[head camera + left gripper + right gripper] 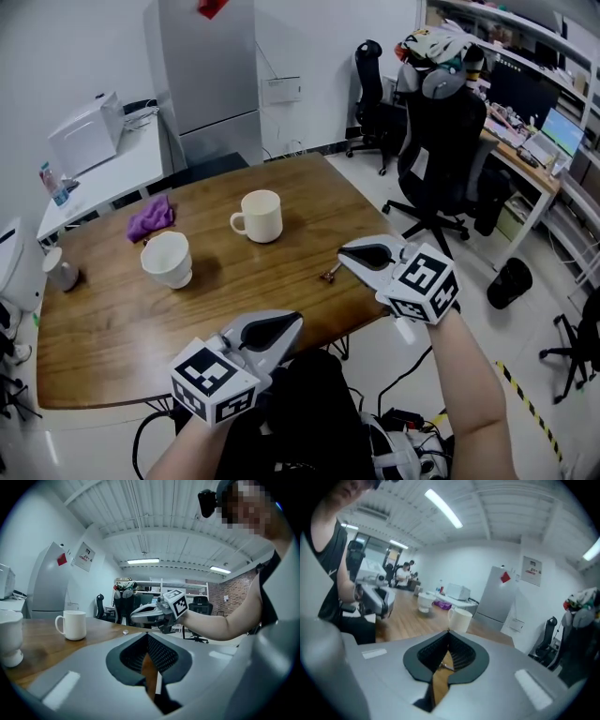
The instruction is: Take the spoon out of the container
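Observation:
On the wooden table (pixel 112 328) stand a cream mug (pixel 260 216) with a handle and a white footed cup (pixel 168 259); I see no spoon in either. A small metal piece (pixel 329 275) lies near the right edge. My left gripper (pixel 298 319) hovers at the table's near edge, shut and empty. My right gripper (pixel 342 253) hangs beside the metal piece, also shut with nothing between its jaws. In the left gripper view the left gripper (pixel 146 633) points toward the mug (pixel 72 624) and the right gripper (pixel 132 616). In the right gripper view the right gripper (pixel 448 631) faces the mug (pixel 459 619).
A purple cloth (pixel 150 217) lies behind the white cup. A small grey cup (pixel 61 272) sits at the table's left edge. A black office chair (pixel 441 141) stands right of the table, and a white side table (pixel 103 178) with a printer stands behind it.

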`<state>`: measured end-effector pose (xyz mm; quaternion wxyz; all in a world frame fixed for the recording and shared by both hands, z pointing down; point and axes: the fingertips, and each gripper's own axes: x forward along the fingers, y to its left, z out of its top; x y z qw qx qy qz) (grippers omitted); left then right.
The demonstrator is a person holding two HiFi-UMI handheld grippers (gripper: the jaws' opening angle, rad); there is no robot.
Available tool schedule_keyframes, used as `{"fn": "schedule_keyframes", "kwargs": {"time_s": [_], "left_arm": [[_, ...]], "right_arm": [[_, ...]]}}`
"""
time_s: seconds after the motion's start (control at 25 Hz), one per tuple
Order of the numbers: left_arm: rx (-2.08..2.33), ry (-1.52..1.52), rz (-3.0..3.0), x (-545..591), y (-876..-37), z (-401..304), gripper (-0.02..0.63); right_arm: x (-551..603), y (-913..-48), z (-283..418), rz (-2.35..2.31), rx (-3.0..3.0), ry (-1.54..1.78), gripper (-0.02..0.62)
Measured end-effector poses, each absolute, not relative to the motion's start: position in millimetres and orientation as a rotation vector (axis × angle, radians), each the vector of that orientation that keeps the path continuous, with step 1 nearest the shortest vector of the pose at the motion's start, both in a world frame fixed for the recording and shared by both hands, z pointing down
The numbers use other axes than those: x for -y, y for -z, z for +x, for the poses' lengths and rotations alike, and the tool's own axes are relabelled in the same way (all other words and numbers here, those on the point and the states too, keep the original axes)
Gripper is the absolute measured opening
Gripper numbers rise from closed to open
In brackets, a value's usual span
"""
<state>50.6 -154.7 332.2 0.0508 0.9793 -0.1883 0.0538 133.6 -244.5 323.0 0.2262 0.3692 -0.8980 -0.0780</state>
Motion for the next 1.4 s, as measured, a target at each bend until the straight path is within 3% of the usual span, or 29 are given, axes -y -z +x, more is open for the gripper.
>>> {"fn": "schedule_keyframes", "kwargs": {"time_s": [0.24,1.4], "left_arm": [[0.606,-0.157,2.977,151.9,-329.6,43.2,0.012],[0.936,-0.054,2.86,113.8,-345.8,-81.0,0.012]], "right_arm": [[216.0,-287.2,120.4,1.218,2.783,0.027,0.003],[126.6,-348.1,-15.4,1.081,2.941,-0.04,0.002]]}}
